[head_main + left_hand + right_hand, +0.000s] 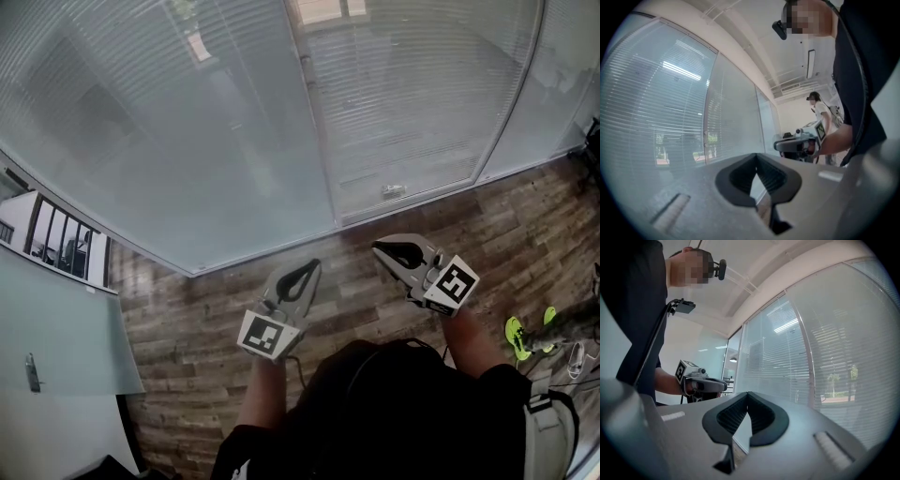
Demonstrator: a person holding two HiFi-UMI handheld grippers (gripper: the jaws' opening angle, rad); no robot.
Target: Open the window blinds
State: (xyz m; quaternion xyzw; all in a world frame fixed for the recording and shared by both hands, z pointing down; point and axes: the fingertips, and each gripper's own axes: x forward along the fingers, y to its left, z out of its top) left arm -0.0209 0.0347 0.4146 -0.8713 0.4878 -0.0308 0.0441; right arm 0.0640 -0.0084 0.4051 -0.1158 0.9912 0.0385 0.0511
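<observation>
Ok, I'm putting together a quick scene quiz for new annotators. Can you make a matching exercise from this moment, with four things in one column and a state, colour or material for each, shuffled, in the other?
Column A
1. left gripper
2. window blinds
3. floor
4. shoe

Column B
a. bright green
b. jaws together, nothing between them
c. lowered over the window
d. dark wood planks

Pairs: 1-b; 2-c; 3-d; 4-a
</observation>
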